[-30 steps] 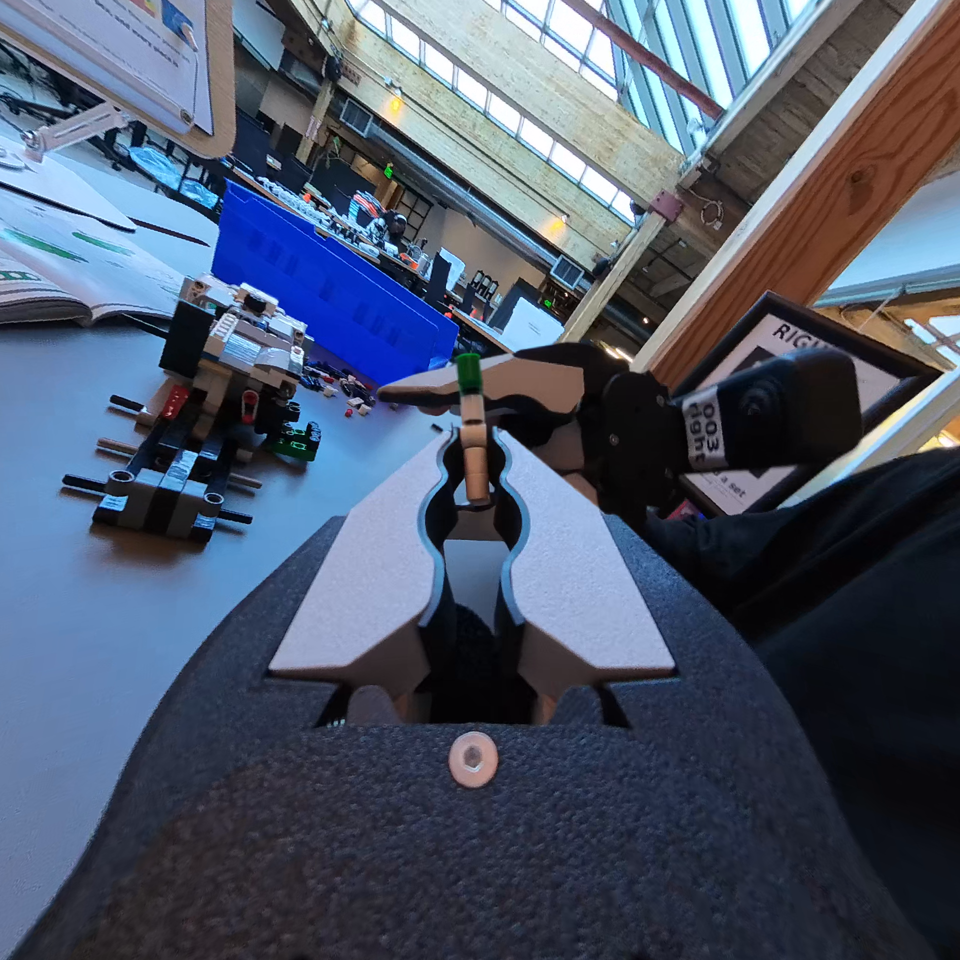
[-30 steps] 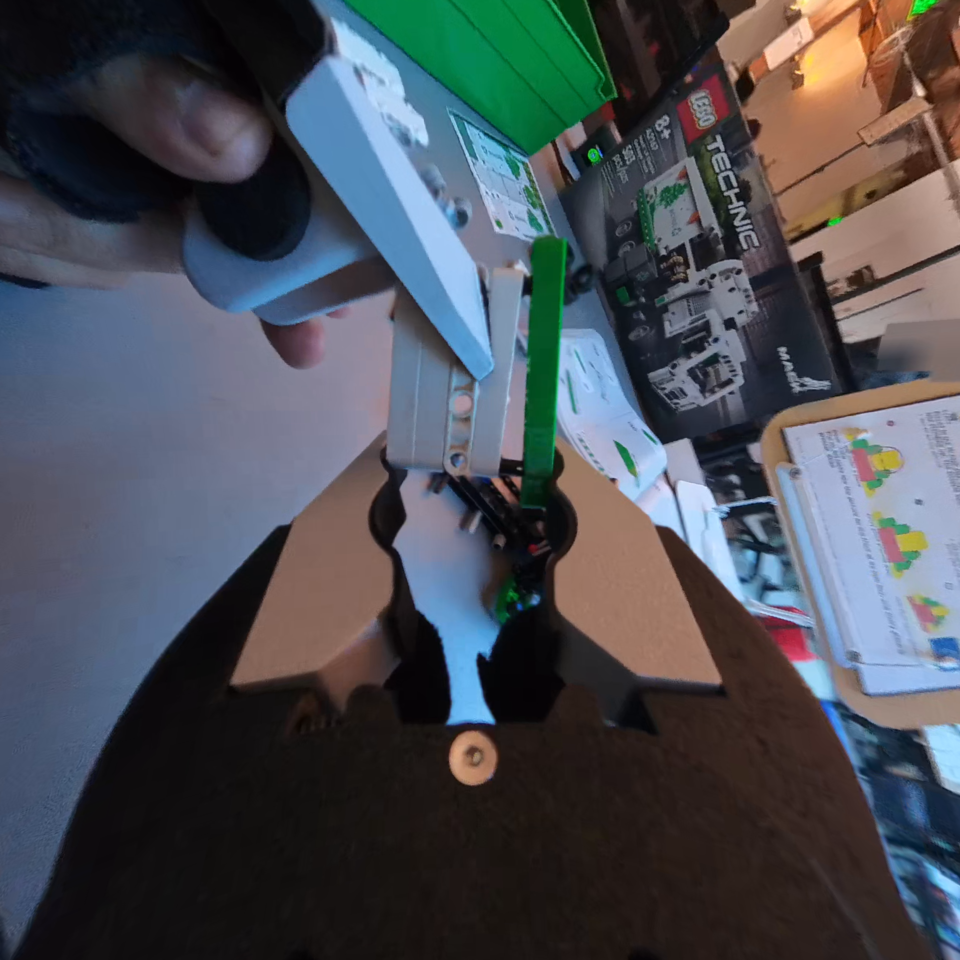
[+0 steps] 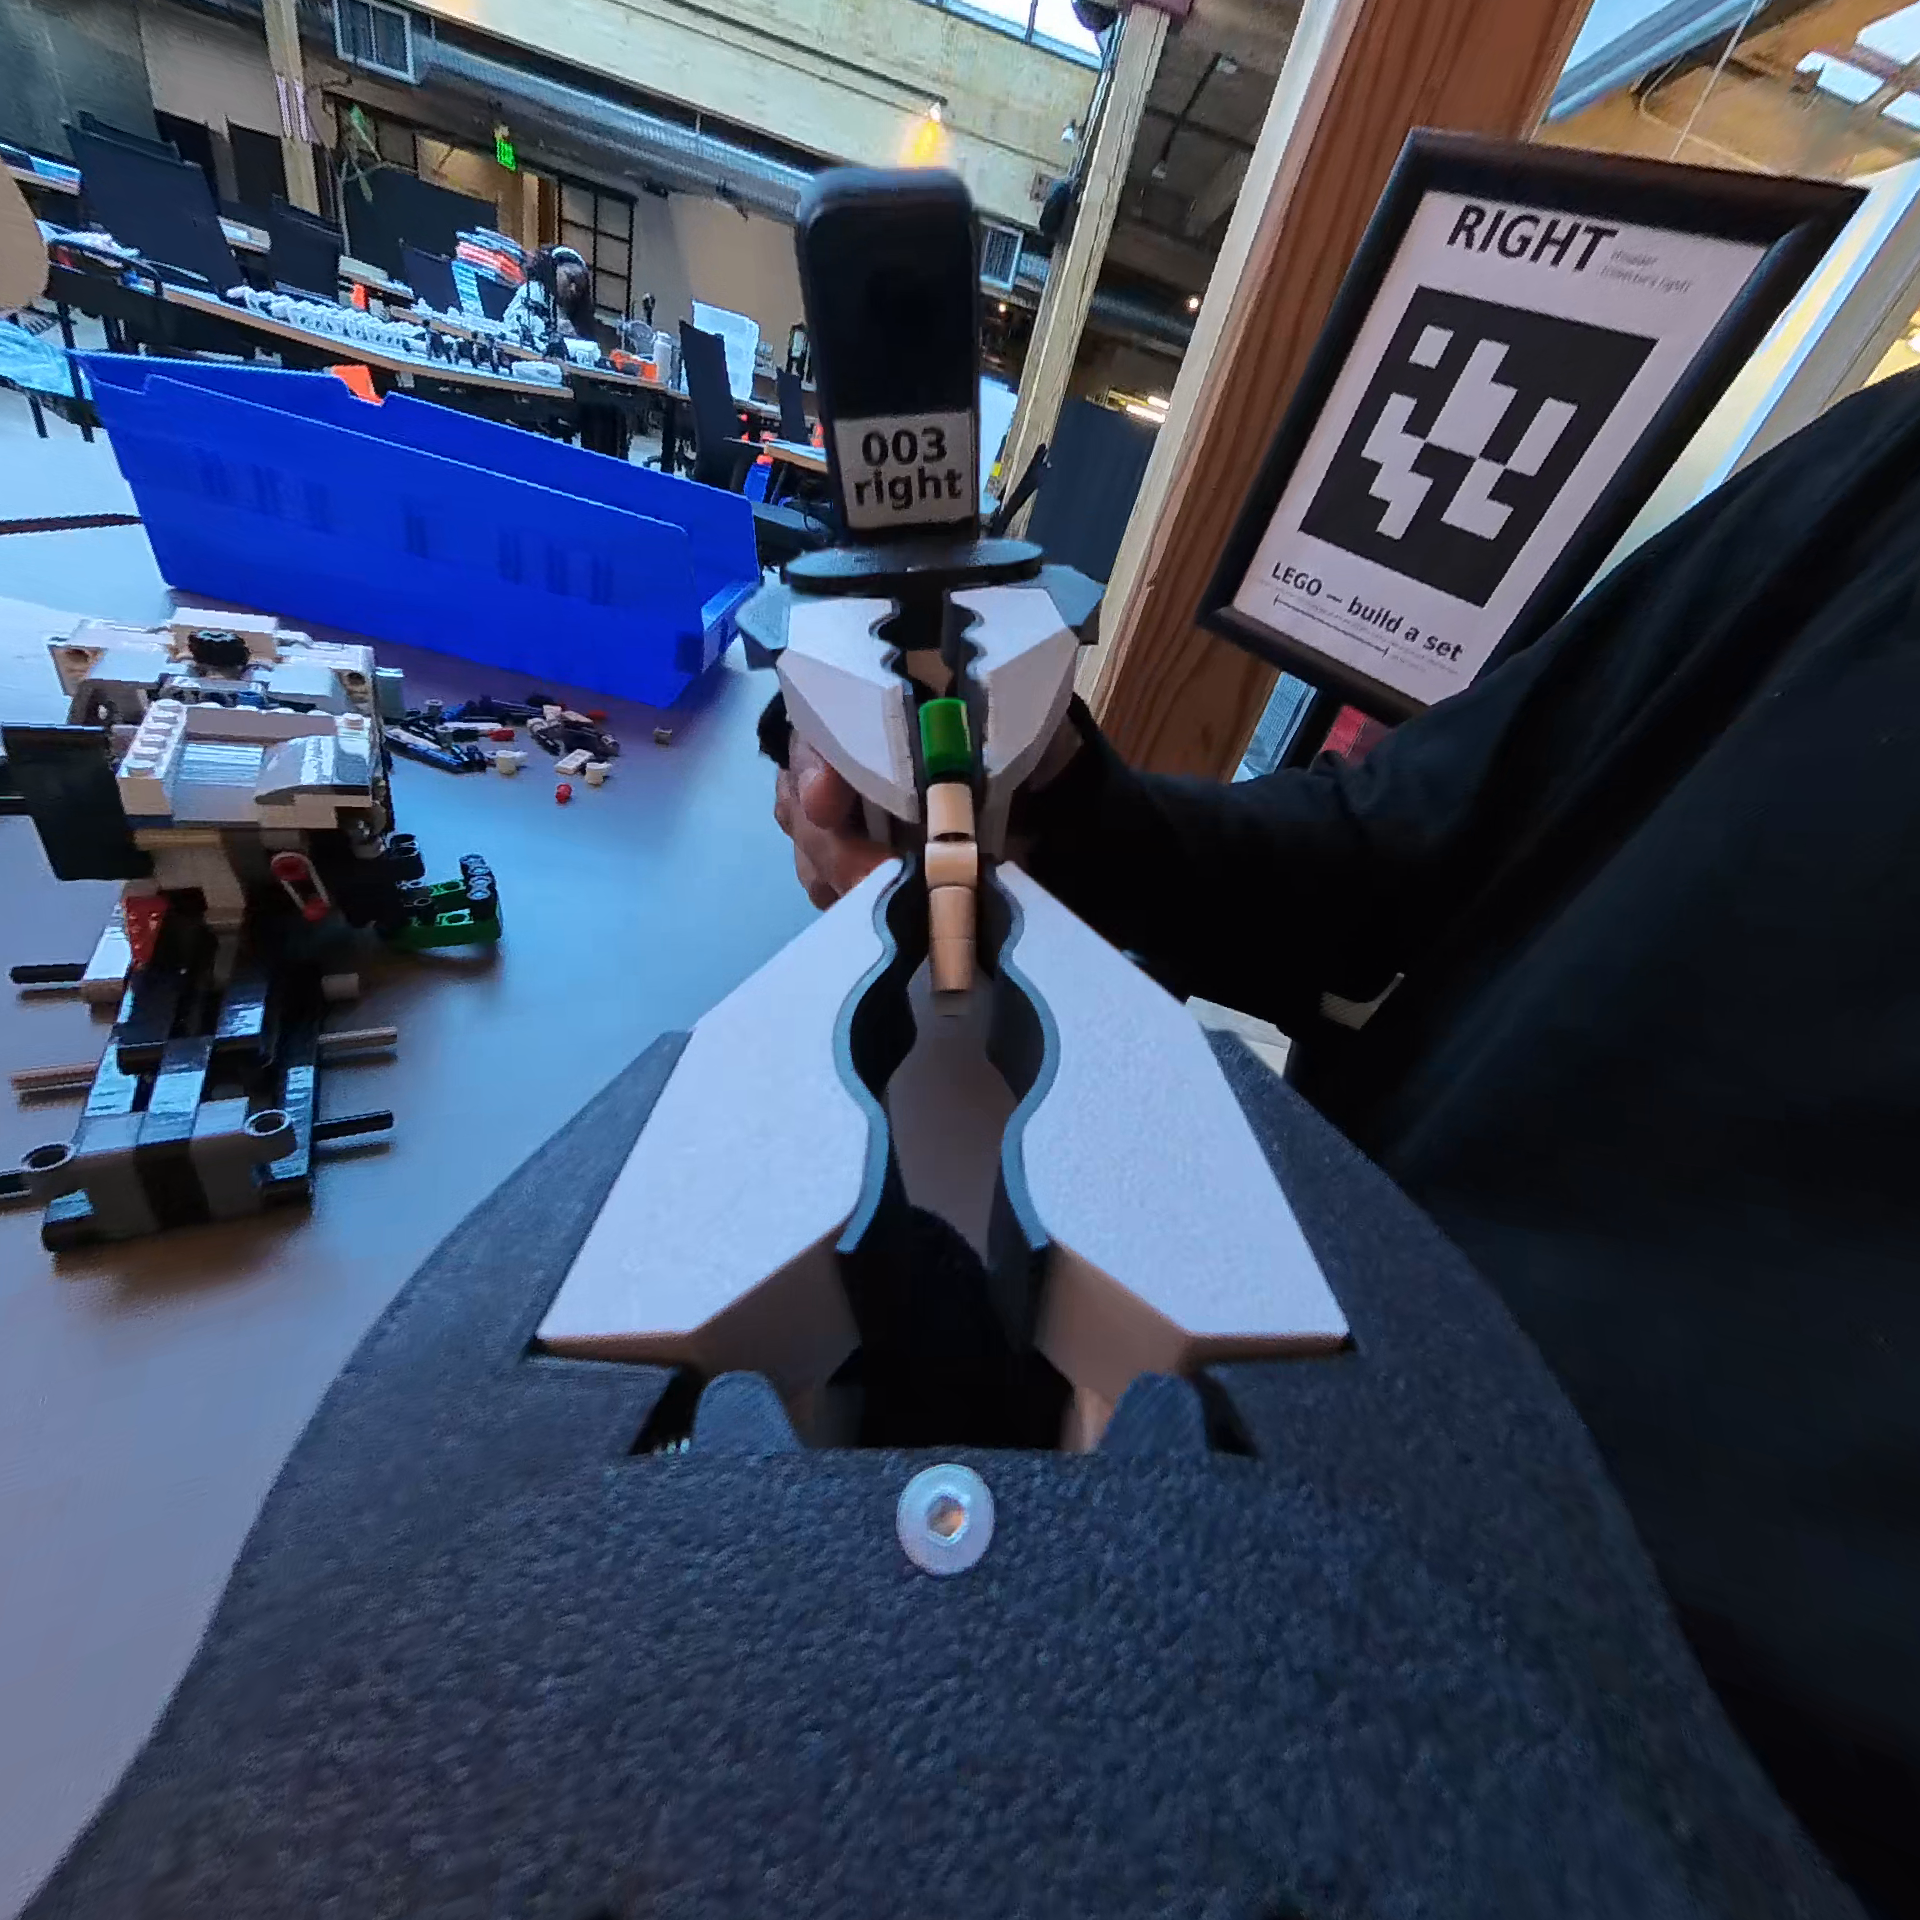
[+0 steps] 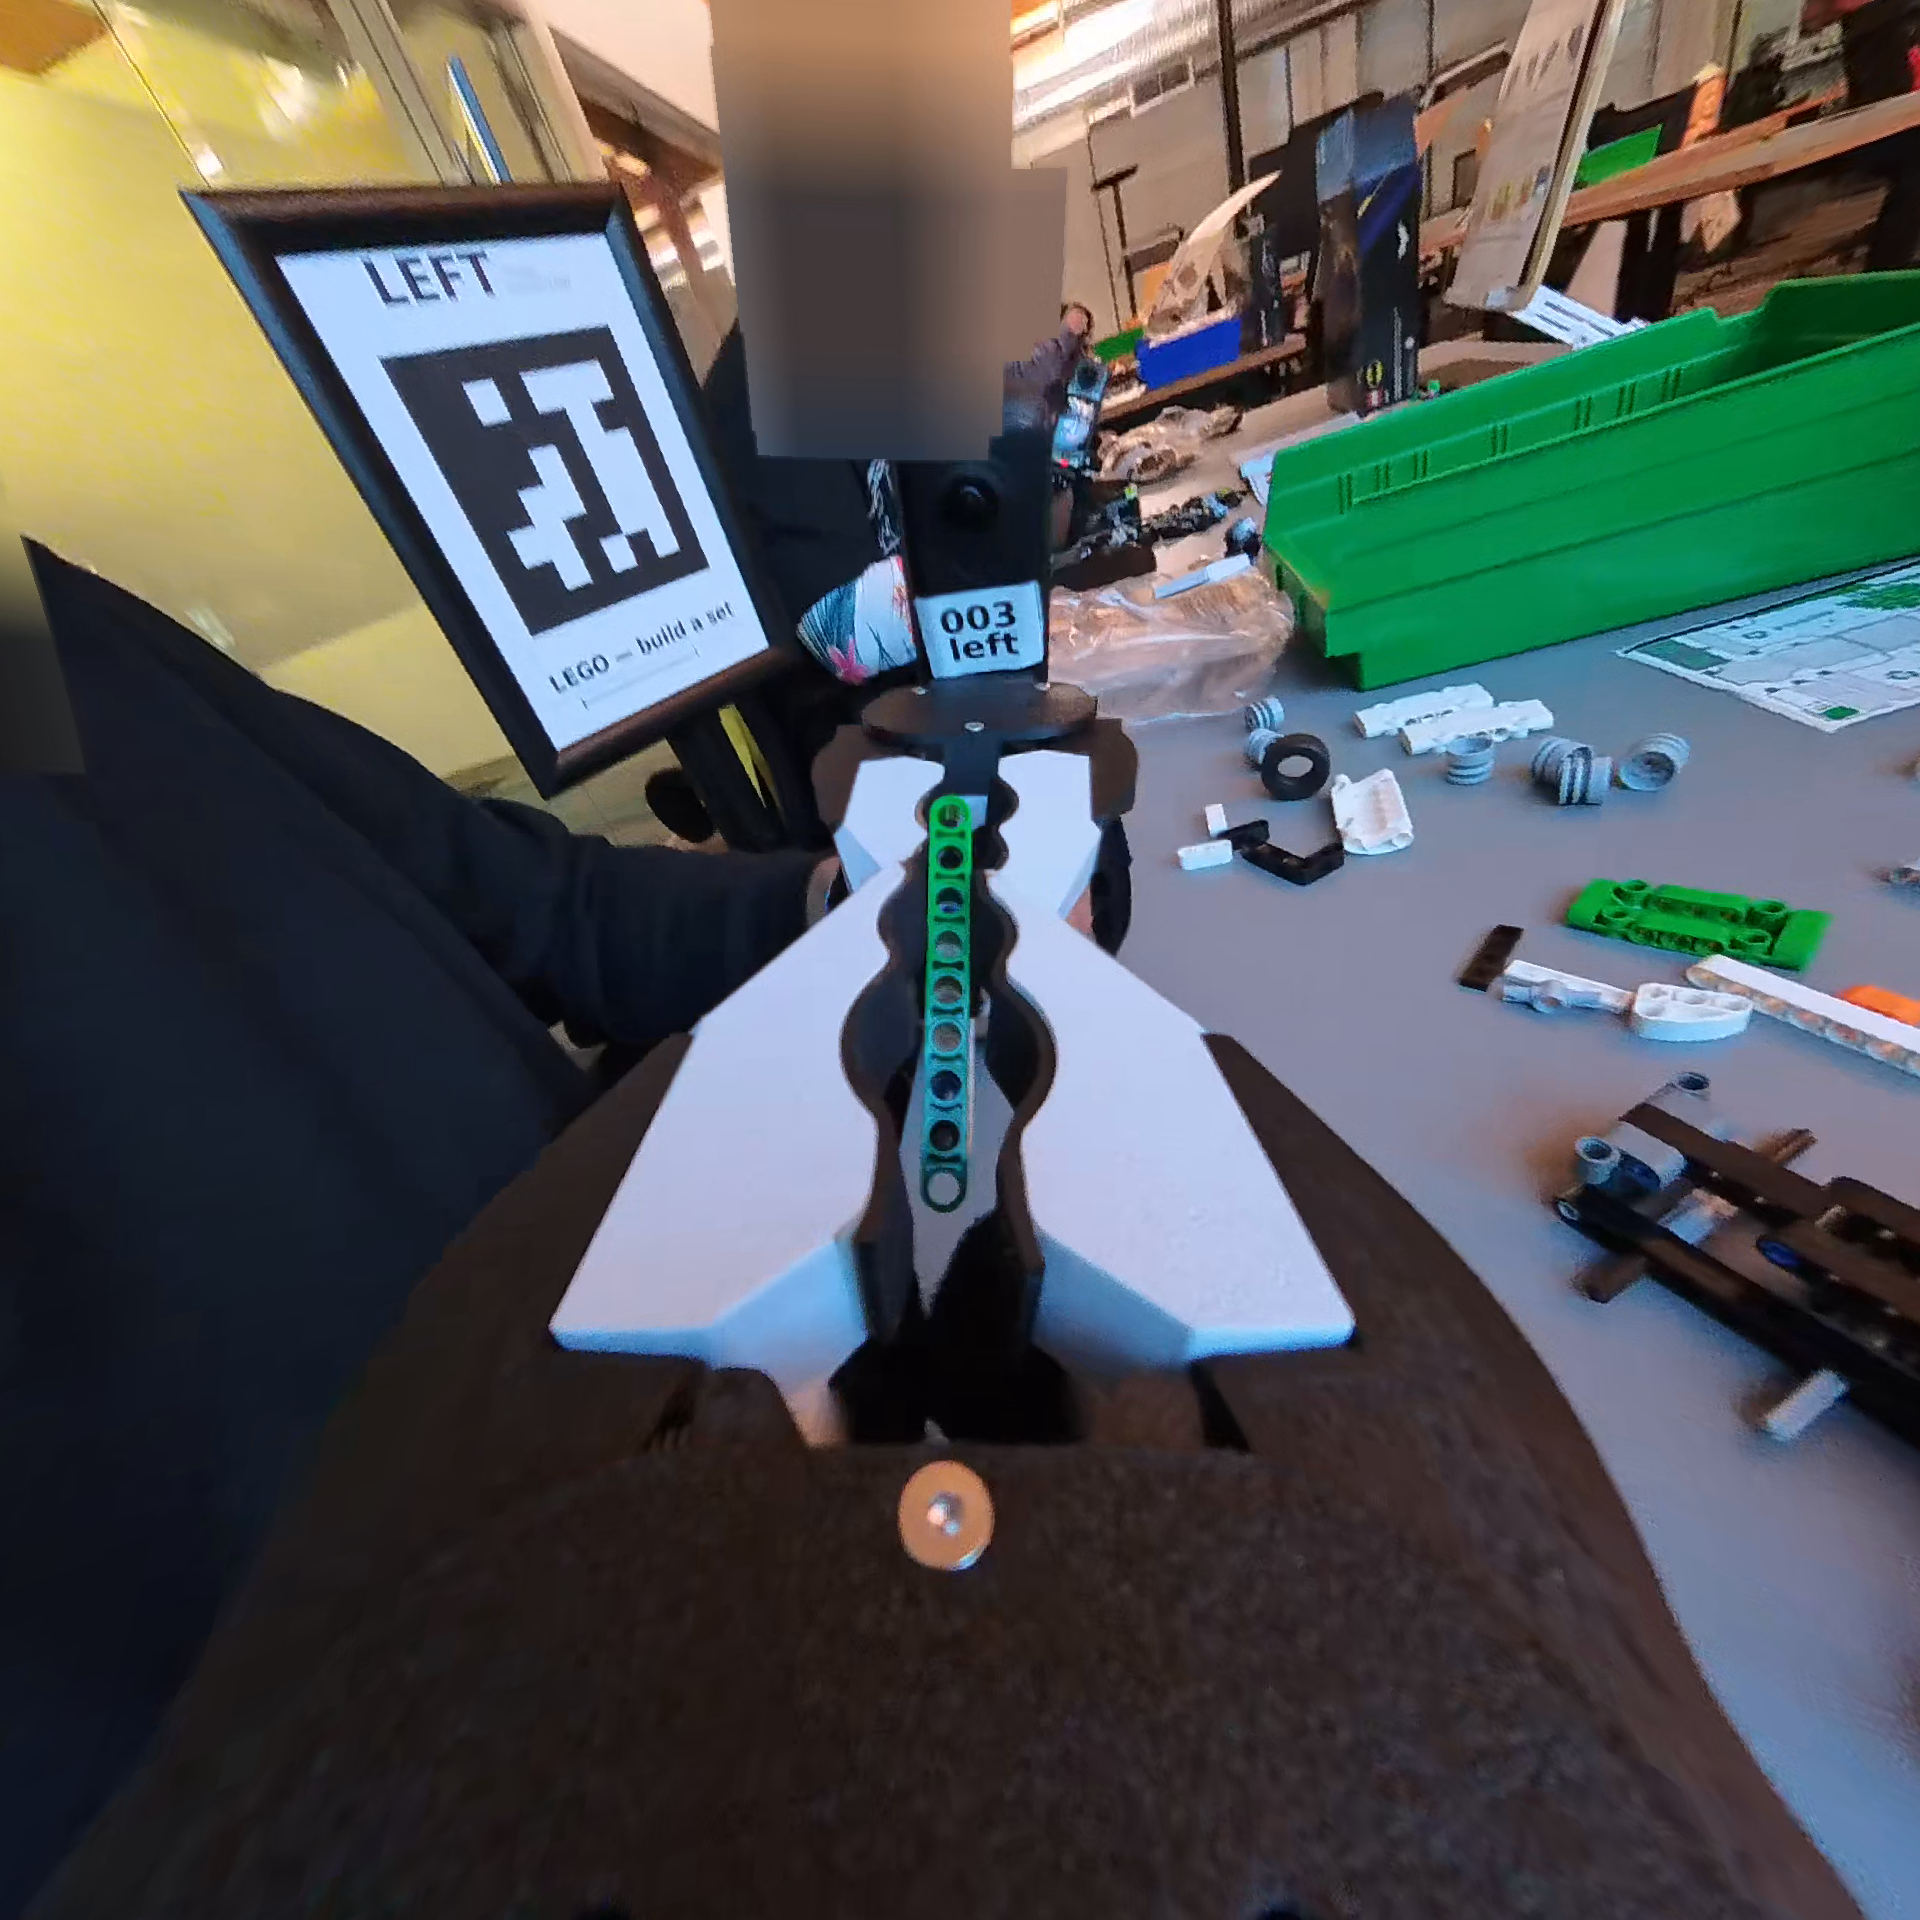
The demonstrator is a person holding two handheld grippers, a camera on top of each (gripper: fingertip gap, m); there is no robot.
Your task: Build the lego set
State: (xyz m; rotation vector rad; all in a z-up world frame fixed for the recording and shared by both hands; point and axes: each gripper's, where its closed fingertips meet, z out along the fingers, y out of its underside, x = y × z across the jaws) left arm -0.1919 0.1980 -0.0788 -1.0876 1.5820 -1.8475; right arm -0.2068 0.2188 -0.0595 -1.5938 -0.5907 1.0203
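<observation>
Two handheld grippers face each other tip to tip above a grey worktop [image 3: 582, 997].

In the left wrist view, a part-built grey, white and black Lego vehicle [image 3: 208, 894] stands at the left edge of the worktop. Behind it a scatter of small loose pieces [image 3: 520, 732] lies just before a blue bin [image 3: 416, 530] at the far edge. The stretch of worktop between the vehicle and the grippers is bare. In the middle, the left gripper [image 3: 951, 935] is clenched on a tan pin piece [image 3: 951, 883] that stands upright and touches the end of a green beam [image 3: 945, 738]. The right gripper [image 3: 940, 707] meets it head-on, with a framed marker sign [image 3: 1496, 416] and a wooden post [image 3: 1288, 364] behind on the right.

In the right wrist view, another framed marker sign [image 4: 520, 468] stands at the left. The right gripper [image 4: 951, 997] is clenched on the long green beam [image 4: 948, 997], which runs lengthwise between its fingers toward the left gripper [image 4: 961, 821]. To the right, grey wheel hubs [image 4: 1579, 769], a green plate [image 4: 1694, 920] and a black beam assembly [image 4: 1766, 1236] lie apart on the worktop, with open room between them. A green bin [image 4: 1590, 520] sits at the far right edge.
</observation>
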